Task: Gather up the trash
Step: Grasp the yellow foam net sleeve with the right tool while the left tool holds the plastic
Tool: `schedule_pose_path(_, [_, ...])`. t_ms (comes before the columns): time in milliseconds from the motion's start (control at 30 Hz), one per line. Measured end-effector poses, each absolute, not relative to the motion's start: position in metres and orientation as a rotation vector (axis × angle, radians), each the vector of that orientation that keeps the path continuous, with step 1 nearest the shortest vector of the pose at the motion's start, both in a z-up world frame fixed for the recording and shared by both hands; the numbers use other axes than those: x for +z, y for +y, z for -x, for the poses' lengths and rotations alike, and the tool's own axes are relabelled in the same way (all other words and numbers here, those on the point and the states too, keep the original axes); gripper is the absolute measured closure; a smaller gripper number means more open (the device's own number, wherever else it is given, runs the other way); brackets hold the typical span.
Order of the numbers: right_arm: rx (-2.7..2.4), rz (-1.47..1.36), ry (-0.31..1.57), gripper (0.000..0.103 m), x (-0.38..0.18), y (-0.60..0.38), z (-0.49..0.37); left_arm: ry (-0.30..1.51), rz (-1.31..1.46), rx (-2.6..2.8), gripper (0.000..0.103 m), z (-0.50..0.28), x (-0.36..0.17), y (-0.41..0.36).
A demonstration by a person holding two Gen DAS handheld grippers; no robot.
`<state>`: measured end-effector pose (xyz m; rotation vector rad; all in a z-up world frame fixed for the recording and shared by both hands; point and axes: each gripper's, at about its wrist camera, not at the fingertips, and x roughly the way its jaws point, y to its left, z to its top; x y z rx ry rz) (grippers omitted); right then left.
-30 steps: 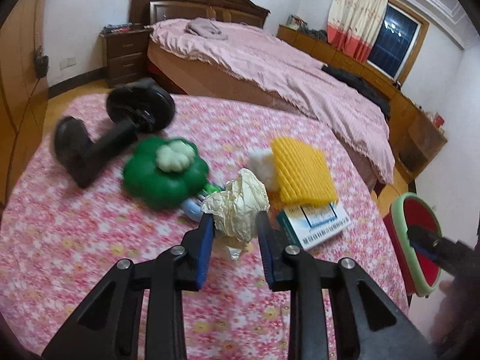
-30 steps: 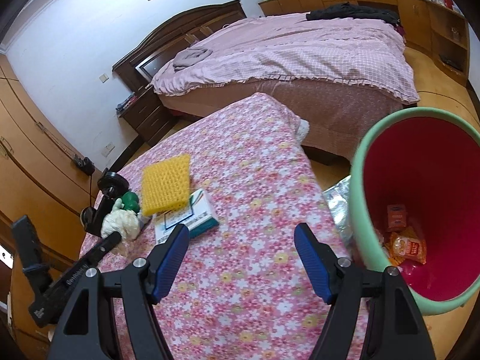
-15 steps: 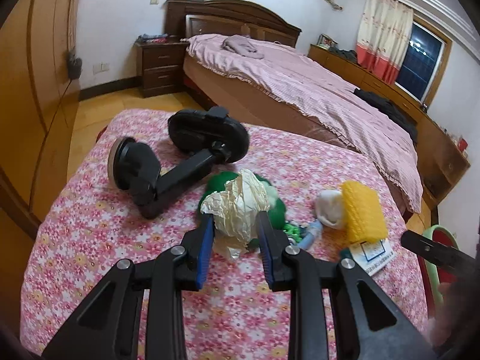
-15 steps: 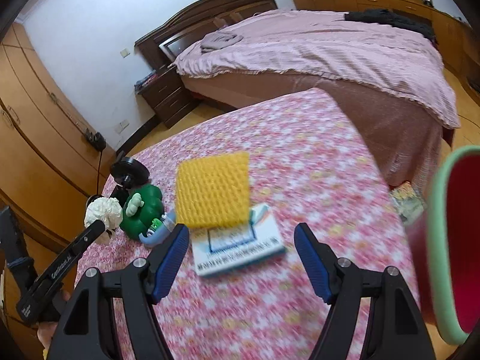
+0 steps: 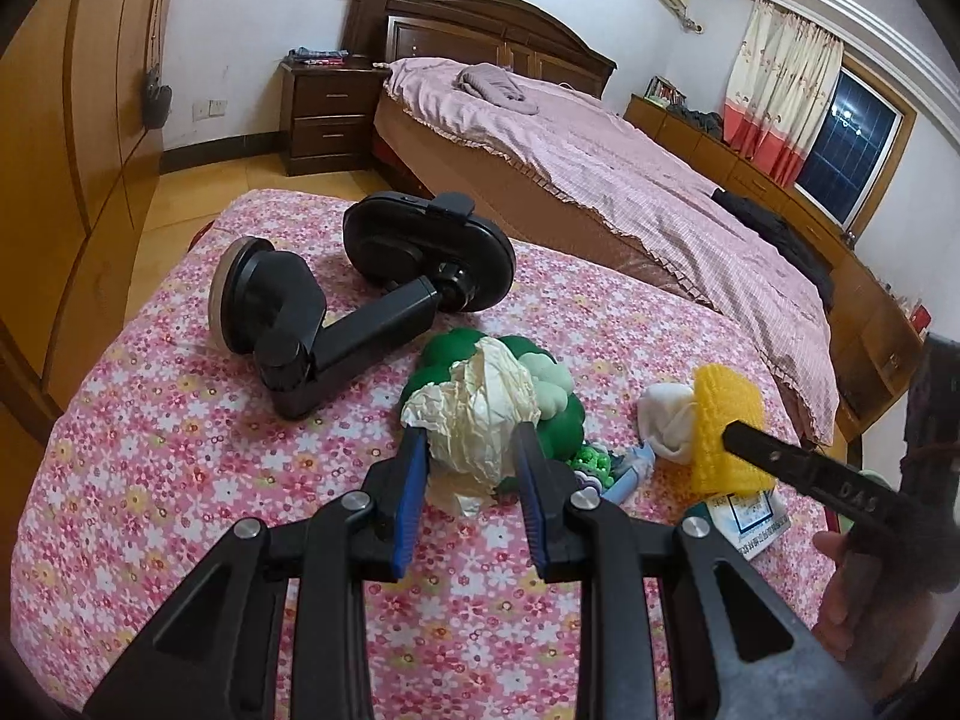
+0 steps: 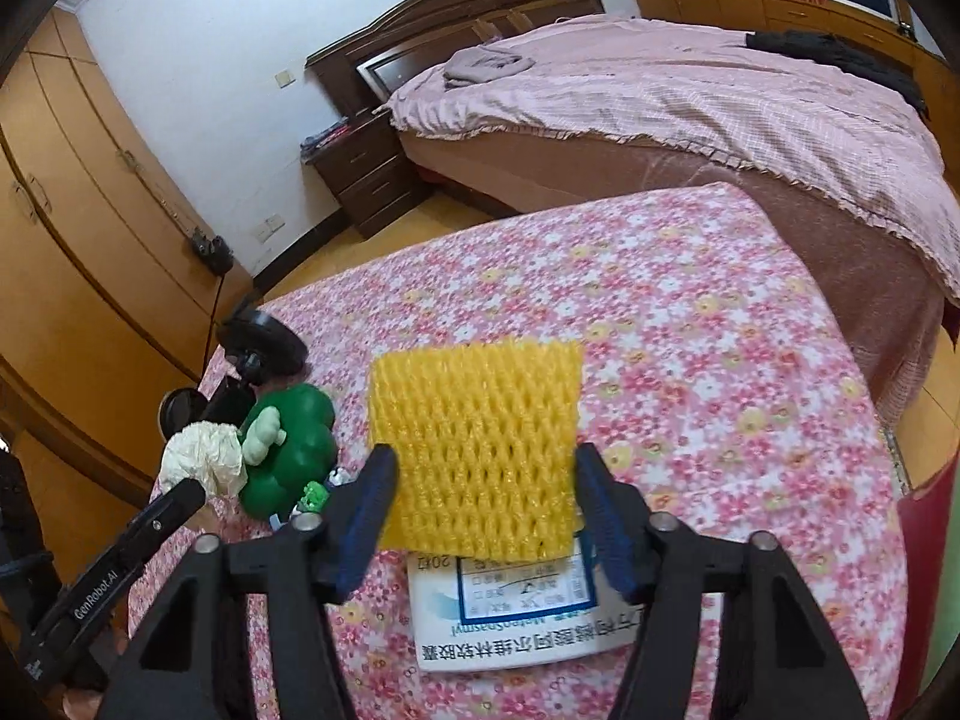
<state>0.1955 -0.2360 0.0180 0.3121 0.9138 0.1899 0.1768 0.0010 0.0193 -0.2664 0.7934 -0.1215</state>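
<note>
A crumpled cream paper ball [image 5: 474, 414] sits between the blue pads of my left gripper [image 5: 470, 444], which is shut on it just above the flowered tablecloth [image 5: 180, 450]. The same ball [image 6: 201, 456] shows at the left of the right wrist view. A yellow foam net [image 6: 474, 420] lies on a white medicine box [image 6: 516, 606]. My right gripper [image 6: 480, 474] straddles the net, its jaws closing with the pads at the net's two side edges. In the left wrist view, the net [image 5: 726, 420] stands behind one right finger [image 5: 780, 462].
A green toy [image 5: 558, 414], a white wad [image 5: 666, 420] and small plastic pieces lie behind the paper ball. A black suction phone mount [image 5: 360, 300] lies at the far left. The red bin with a green rim [image 6: 927, 516] stands off the table's right edge. Beyond is a bed [image 5: 600, 180].
My right gripper swung left from the bin to the yellow net and its jaws narrowed around it. My left gripper, still holding the paper ball, shifted left across the table.
</note>
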Motion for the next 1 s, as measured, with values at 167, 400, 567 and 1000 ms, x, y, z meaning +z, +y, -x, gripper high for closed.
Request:
schedule_pose_path(167, [0.189, -0.304, 0.965, 0.061, 0.012, -0.229, -0.195, 0.786, 0.275, -0.127, 0.074, -0.171, 0.022, 0.003])
schedule_pose_path(400, [0.209, -0.314, 0.938, 0.079, 0.018, -0.227, -0.181, 0.780, 0.295, -0.137, 0.075, -0.157, 0.027, 0.005])
schedule_pose_path(567, [0.233, -0.294, 0.880, 0.080, 0.034, -0.221, -0.159, 0.777, 0.310, -0.155, 0.074, -0.148, 0.028, 0.006])
schedule_pose_path(1000, [0.244, -0.329, 0.775, 0.080, 0.071, -0.224, -0.103, 0.769, 0.339, -0.194, 0.075, -0.125, 0.037, 0.008])
